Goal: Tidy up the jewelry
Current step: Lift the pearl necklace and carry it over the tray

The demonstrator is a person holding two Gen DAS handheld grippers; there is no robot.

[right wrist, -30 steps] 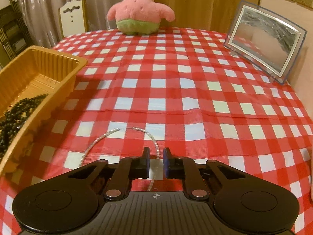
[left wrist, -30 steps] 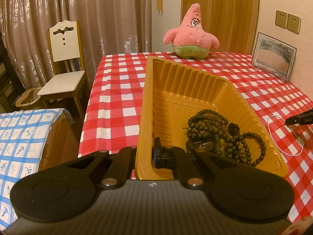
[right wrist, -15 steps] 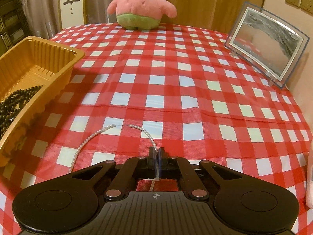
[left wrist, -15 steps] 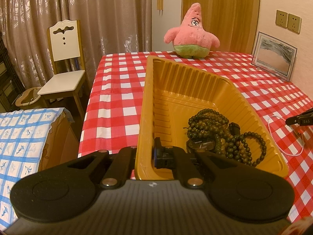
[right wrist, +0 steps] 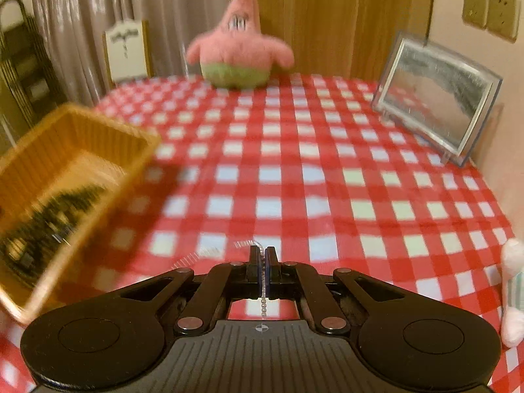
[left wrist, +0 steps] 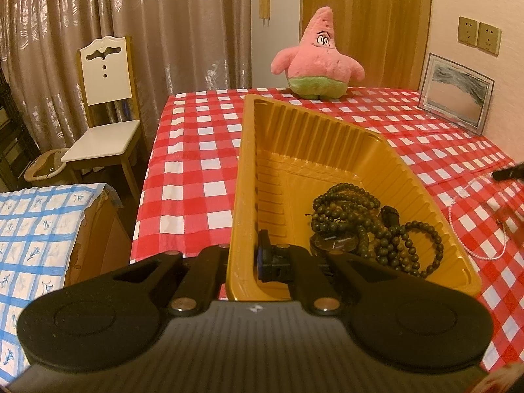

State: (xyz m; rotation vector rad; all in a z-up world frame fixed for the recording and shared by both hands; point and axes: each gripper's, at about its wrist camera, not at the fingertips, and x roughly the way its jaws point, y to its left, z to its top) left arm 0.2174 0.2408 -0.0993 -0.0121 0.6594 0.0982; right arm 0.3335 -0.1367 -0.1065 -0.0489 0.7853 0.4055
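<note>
A yellow plastic tray [left wrist: 314, 150] sits on the red checked tablecloth and holds dark bead bracelets [left wrist: 370, 222]. My left gripper [left wrist: 244, 262] is shut on the tray's near wall, one finger inside and one outside. A white pearl necklace [left wrist: 458, 229] lies to the right of the tray. My right gripper [right wrist: 262, 255] is shut on the pearl necklace [right wrist: 263, 301], and beads hang below its jaws. In the right wrist view the tray [right wrist: 75, 150] is blurred at the left. The tip of the right gripper [left wrist: 509, 173] shows at the right edge of the left wrist view.
A pink star plush [left wrist: 319, 59] sits at the table's far edge. A framed picture [left wrist: 457, 93] leans on the right wall. A white chair [left wrist: 104, 104] stands left of the table. A blue checked surface [left wrist: 36, 229] is at near left.
My right gripper closed on the pearl necklace and has lifted with it, and its view is now blurred by motion. My left gripper and the tray have hardly moved.
</note>
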